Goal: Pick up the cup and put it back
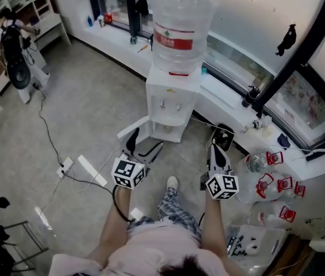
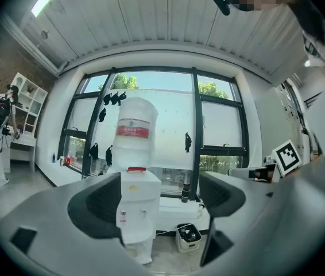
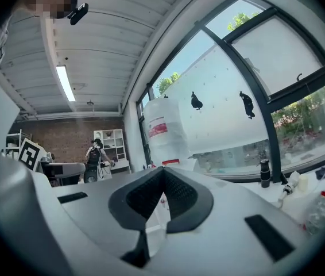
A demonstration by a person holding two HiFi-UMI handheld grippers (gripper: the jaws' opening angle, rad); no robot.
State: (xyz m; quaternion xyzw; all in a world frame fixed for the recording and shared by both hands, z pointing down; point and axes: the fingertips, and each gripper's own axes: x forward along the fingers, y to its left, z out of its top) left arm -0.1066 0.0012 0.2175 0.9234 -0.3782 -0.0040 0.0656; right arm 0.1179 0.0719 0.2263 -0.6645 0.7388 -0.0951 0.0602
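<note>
Where left tongs [image 1: 146, 141] point, a dispenser [image 1: 171, 105] stands.

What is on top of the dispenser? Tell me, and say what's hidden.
An upturned water bottle with a red label stands on the dispenser. Its neck is hidden inside the red collar, and so is the dispenser's top under it.

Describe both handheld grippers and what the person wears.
Both the left gripper and the right gripper have light grey bodies with black textured jaw pads. Each carries a white cube printed with black square markers. A black cable hangs by the left one. The person wears plaid trousers, a pale top and a white shoe.
</note>
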